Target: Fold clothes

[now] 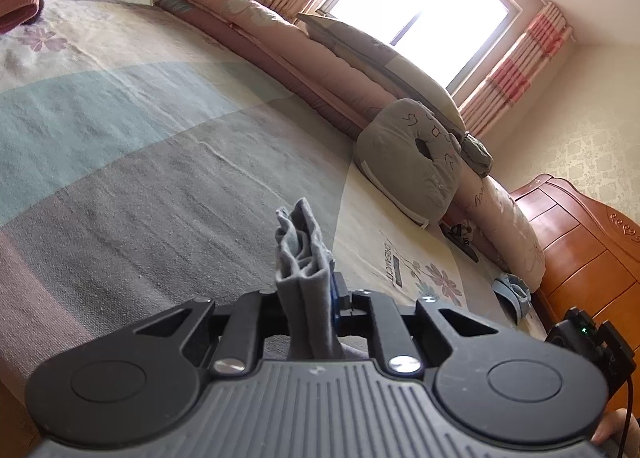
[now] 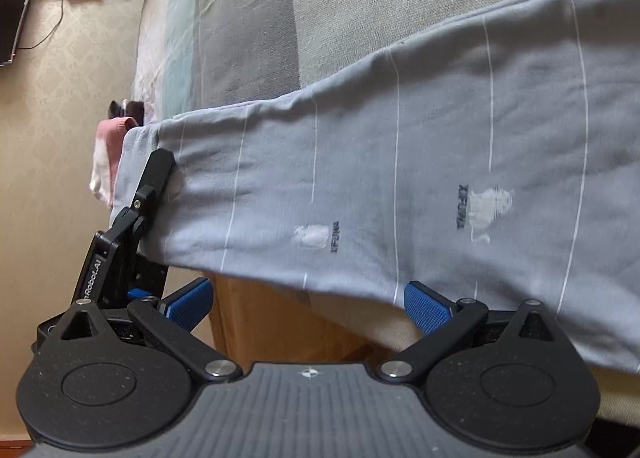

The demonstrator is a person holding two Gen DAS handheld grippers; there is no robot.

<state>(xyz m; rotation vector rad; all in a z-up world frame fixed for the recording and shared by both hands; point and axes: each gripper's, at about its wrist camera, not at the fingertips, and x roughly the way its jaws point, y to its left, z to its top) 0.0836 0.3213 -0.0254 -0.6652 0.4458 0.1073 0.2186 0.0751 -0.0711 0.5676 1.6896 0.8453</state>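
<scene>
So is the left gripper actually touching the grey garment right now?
Touching. In the left wrist view the left gripper has its jaws closed on a bunched fold of the grey garment, which sticks up between them.

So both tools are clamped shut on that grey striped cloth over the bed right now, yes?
Not quite. Only the left tool is shut on the grey striped cloth, bunched between its jaws in the left wrist view. The right wrist view shows the right tool open, its blue pads spread apart below the cloth's edge.
</scene>
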